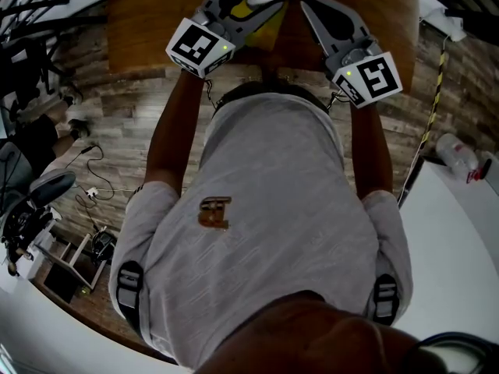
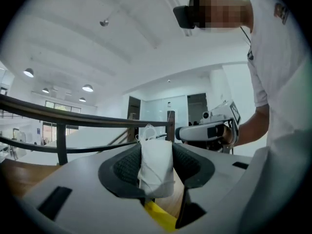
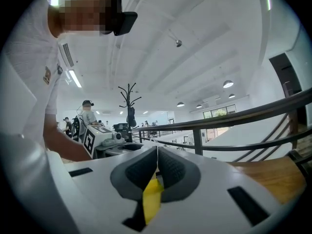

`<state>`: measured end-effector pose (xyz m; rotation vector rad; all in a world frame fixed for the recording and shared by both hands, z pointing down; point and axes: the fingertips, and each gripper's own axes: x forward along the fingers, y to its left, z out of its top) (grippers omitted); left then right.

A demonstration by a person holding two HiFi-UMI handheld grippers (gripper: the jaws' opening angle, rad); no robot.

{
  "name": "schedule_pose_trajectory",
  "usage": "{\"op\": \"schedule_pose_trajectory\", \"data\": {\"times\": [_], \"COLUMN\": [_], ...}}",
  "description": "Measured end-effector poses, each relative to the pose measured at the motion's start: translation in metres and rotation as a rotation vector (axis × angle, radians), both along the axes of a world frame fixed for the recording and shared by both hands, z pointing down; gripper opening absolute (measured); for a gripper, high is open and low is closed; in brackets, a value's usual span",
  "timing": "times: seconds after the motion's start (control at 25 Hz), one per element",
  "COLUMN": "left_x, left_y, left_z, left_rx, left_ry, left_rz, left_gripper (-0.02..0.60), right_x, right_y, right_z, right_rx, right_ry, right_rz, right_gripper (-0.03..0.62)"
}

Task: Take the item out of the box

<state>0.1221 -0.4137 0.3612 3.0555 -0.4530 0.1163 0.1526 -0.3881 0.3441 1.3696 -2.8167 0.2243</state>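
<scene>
The left hand-held gripper (image 2: 156, 152) stands fairly wide, its pads pressed on both sides of a white bundle (image 2: 156, 172), the item to be taken out. The right hand-held gripper (image 3: 157, 167) is almost closed, pinching a thin yellow edge that I take to be the box (image 3: 152, 196). Both are held up over the wooden counter (image 1: 148, 22), close to each other.

The main risk is the bundle. It looks soft, and loose threads (image 2: 148, 130) loop out of its top. If one catches on the yellow box as the two come apart, it could drag the bundle askew or pull it out of the pads. The right grip is also slight. Only a thin strip of yellow sits between the jaws, so a tug from the other side could slide it free or tear it and drop the box onto the counter.

The head view shows the white bundle lying just beyond the yellow box, but not how either is held. Only the left gripper view shows the pads squeezing the bundle, with yellow just under it. I cannot tell there whether the bundle is fully clear of the box. Only the right gripper view shows how little of the box is caught.
</scene>
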Motion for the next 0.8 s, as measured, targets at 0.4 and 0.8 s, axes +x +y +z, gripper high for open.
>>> {"op": "schedule_pose_trajectory", "data": {"times": [0.4,0.8], "left_x": [-0.012,-0.035], "left_y": [0.003,0.010], "left_z": [-0.036,-0.057], "left_rx": [0.039,0.088], "left_ry": [0.129,0.193], "left_rz": [-0.091,-0.160], "left_gripper": [0.208,0.207], "right_x": [-0.015,-0.034], "right_y": [0.004,0.017], "right_z": [-0.014,-0.024], "right_rx": [0.032,0.060], "right_ry": [-0.028,-0.050], "right_rz": [-0.032,-0.036], "right_gripper": [0.032,0.032]}}
